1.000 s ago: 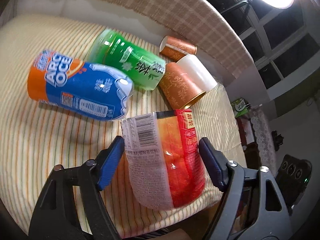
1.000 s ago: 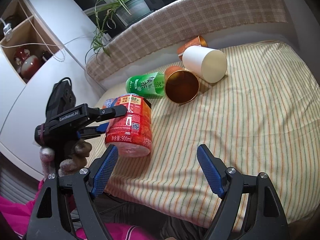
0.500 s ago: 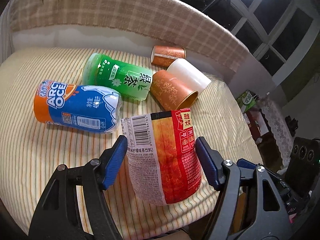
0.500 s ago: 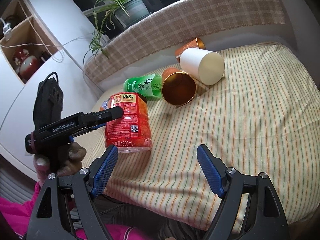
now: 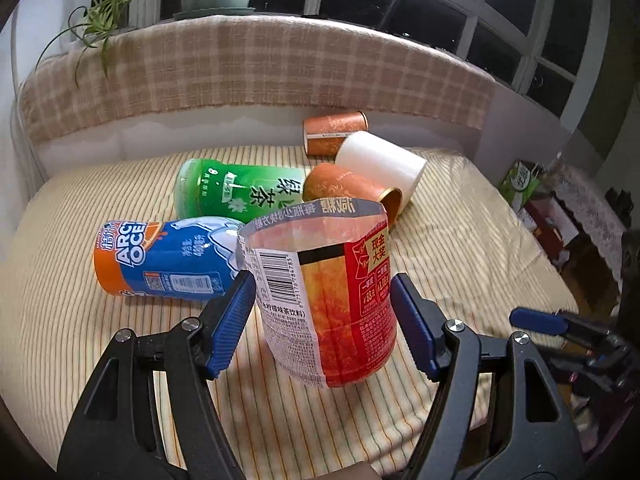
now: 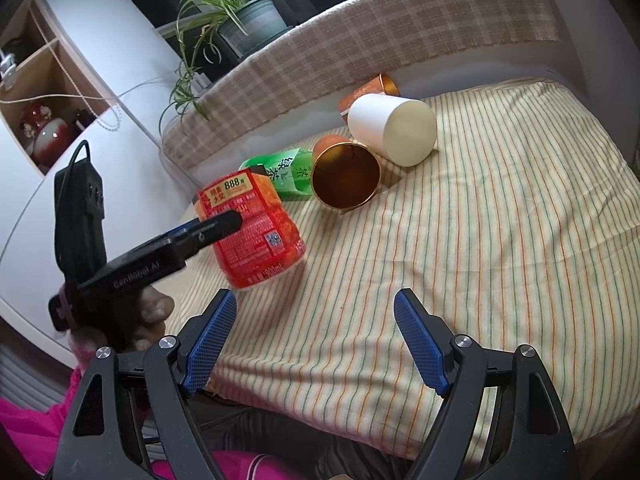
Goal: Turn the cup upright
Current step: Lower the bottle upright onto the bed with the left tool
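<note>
Striped cloth table cover (image 5: 460, 248): cream with thin orange and green lines. Red-labelled cut plastic cup (image 5: 332, 300): orange-red print, white barcode panel, yellow patch marked 888. Blue bottle-cut cup (image 5: 160, 264): orange end, white lettering. Green bottle-cut cup (image 5: 236, 192): white characters. 2 copper-orange patterned paper cups (image 5: 348, 188) (image 5: 334, 132): gold interior. Plain white paper cup (image 5: 380, 164). Beige-brown checked runner (image 5: 256, 72). Blue gripper pads (image 5: 232, 320), black frames.

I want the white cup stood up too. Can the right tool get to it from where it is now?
Probably yes. The right tool is open and holds nothing, and only bare striped cloth lies between it and the white cup. The copper cup lies beside the white one, to its left, not in front of it.
</note>
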### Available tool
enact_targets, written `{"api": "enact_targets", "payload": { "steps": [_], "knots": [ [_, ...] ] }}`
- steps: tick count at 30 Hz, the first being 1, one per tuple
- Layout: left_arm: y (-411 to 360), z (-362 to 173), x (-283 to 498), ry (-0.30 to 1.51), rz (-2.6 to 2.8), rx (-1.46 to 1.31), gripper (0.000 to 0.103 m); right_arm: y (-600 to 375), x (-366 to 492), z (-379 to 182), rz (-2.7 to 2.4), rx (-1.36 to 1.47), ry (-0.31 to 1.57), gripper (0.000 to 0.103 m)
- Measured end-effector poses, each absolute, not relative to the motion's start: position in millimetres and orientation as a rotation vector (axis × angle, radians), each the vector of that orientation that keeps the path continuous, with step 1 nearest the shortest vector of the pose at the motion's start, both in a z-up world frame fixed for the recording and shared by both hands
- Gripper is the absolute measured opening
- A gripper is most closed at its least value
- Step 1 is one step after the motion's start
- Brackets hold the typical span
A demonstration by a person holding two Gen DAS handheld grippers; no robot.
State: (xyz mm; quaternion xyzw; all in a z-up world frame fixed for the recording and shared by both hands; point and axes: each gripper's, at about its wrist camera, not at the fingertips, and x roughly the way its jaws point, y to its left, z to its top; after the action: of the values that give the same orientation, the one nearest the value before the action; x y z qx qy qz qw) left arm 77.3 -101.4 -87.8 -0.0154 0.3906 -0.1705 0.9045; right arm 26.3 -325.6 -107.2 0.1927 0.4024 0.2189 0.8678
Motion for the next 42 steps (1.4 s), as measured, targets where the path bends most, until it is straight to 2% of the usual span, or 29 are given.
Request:
{"api": "enact_targets", "payload": {
  "steps": [26,32,42],
  "knots": [
    [-124,-92,49,0.839,-0.461,0.032,0.072,-330,20,-101,0.419,0.391,0.811,0.081],
    [-129,-94,48,0.855,-0.473,0.036,0.079,-333,14,-100,0.407,0.387,0.8,0.081],
    [-119,-92,33,0.857,-0.468,0.041,0.08,-334,2,-90,0.358,0.326,0.745,0.081]
  ]
}}
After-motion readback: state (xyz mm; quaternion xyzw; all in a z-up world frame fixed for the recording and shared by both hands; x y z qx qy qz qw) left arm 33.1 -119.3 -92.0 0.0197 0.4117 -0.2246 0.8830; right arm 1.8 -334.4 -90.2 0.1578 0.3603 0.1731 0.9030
